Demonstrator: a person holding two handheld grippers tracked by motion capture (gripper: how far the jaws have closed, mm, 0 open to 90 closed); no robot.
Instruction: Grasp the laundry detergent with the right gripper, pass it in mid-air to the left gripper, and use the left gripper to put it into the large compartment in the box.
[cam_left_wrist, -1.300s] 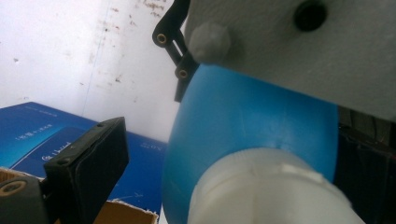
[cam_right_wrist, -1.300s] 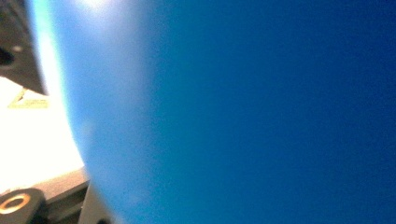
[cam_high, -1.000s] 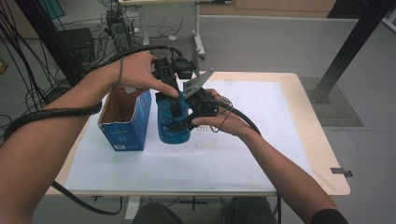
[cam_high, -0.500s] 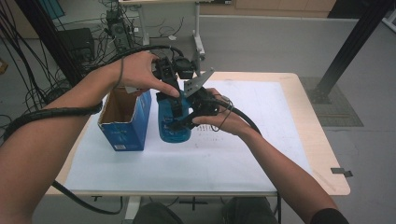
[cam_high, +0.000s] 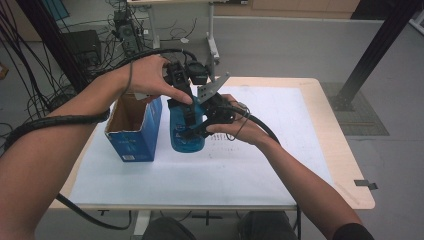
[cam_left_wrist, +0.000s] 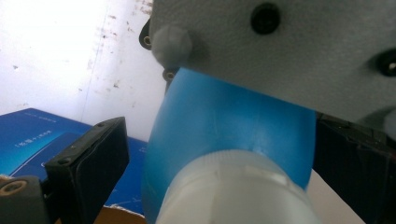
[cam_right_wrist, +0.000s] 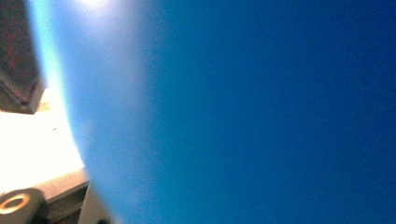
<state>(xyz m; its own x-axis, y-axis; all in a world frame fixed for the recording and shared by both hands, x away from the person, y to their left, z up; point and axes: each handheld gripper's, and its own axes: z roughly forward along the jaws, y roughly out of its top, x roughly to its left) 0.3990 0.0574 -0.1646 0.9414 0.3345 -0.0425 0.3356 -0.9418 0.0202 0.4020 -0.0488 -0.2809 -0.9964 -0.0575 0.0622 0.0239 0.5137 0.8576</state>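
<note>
Centre of the high view: the blue bottle (cam_high: 186, 136) stands upright on the worktop (cam_high: 280, 165), just right of the open blue box (cam_high: 134, 131). The right gripper (cam_high: 196, 131) clamps its body; the left gripper (cam_left_wrist: 210, 154) straddles the white cap (cam_left_wrist: 233, 191) — fingers seemingly not yet pressing. Bottle unboxed; cap still on.

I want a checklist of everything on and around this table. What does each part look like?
Surface: pale wooden table under a white sheet.
Job's things: blue bottle stands upright; its whitish top points at the left camera.
Clutter: open blue box left of the bottle.
Grippers: left tool sits over the bottle's top, jaws apart either side; right tool is closed on the bottle's side.
Cables: black cable along the left arm, another by the right wrist.
Surroundings: grey floor, tangled wires, black post.
</note>
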